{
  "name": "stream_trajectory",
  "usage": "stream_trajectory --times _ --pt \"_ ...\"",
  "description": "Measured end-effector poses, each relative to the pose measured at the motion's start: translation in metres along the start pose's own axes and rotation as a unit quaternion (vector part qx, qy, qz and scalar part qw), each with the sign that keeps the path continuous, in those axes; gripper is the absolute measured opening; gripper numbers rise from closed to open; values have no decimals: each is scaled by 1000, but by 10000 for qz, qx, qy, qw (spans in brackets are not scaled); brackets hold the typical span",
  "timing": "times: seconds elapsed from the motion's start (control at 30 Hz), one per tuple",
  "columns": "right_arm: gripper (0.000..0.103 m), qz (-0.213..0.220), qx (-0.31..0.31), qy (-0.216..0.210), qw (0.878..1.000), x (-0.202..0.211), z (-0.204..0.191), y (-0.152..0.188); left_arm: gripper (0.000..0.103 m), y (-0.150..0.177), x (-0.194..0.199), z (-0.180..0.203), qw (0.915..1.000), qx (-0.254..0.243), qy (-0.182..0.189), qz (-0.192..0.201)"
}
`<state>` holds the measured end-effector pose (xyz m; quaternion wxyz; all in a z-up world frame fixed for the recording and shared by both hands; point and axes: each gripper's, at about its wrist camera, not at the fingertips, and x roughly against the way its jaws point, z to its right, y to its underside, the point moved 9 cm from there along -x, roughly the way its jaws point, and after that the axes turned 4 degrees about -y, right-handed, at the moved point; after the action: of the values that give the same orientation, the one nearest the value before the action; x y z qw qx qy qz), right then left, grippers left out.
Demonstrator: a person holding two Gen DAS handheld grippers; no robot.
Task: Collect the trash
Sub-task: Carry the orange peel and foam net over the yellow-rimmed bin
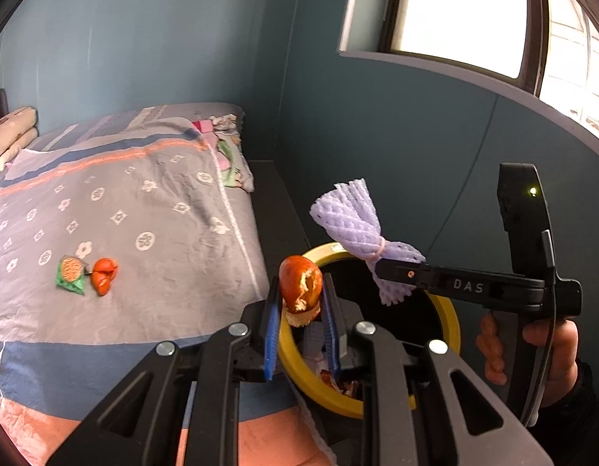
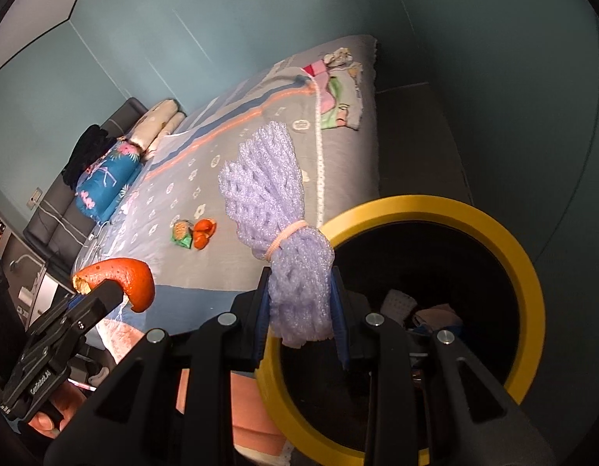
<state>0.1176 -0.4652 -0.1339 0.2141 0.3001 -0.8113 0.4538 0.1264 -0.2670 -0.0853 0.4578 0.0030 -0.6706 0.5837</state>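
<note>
Beside bed (image 1: 144,194), left tool (image 1: 299,303) pinches orange peel (image 1: 299,287), right tool (image 2: 299,310) clamps foam net (image 2: 276,202) over bin (image 2: 493,229).

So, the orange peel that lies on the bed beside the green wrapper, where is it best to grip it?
Probably grip the orange peel across its raised, curled hump from straight above: it lies low on soft bedding, and the green wrapper crowds one side.

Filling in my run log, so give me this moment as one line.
left gripper: shut on orange peel | right gripper: shut on foam net | both over bin | wrapper, peel scrap on bed
</note>
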Motion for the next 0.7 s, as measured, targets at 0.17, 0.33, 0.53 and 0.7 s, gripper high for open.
stream_trajectory --times 0.17,0.33,0.53,0.7 --pt "27 98 -18 183 9998 6 14 1 18 1 -15 16 9999 -91 90 -106" --pt "27 81 -101 341 9993 7 25 3 18 4 -32 32 9992 -172 266 -245" --pt "27 51 -183 535 9984 2 42 4 19 13 -53 44 9978 -110 429 -490" --pt "28 65 -358 468 9982 -2 51 6 20 20 -71 42 9958 85 563 -715"
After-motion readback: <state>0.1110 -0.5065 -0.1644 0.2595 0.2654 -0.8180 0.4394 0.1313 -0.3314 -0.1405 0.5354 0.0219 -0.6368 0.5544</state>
